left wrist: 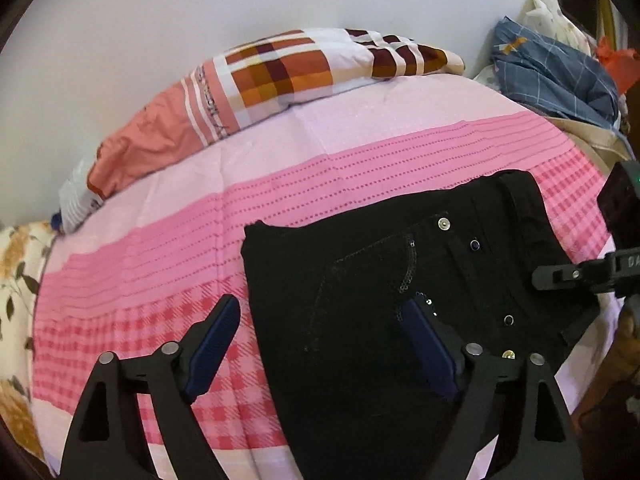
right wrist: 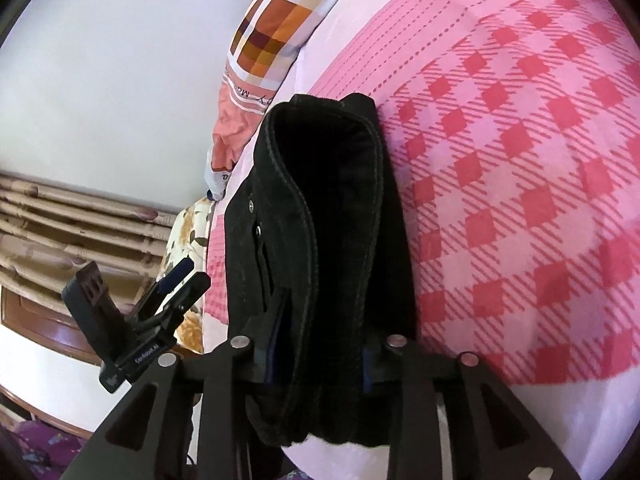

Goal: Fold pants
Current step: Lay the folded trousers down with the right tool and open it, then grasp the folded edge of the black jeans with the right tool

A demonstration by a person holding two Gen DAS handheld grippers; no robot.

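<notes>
Black pants [left wrist: 360,300] lie folded on the pink checked bedsheet [left wrist: 160,248], with rivets, buttons and a sequined pocket showing. My left gripper [left wrist: 320,320] is open just above them, its left finger over the sheet and its right finger over the pants. My right gripper [right wrist: 320,364] is shut on the thick folded waistband end of the pants [right wrist: 332,220], which fills the space between its fingers. The right gripper also shows at the right edge of the left wrist view [left wrist: 580,276].
A checked orange and white pillow [left wrist: 280,76] lies at the far edge of the bed against the white wall. A pile of blue and cream clothes [left wrist: 552,68] sits at the far right. The bed's edge is at the left of the right wrist view, with cane furniture [right wrist: 80,216] beyond.
</notes>
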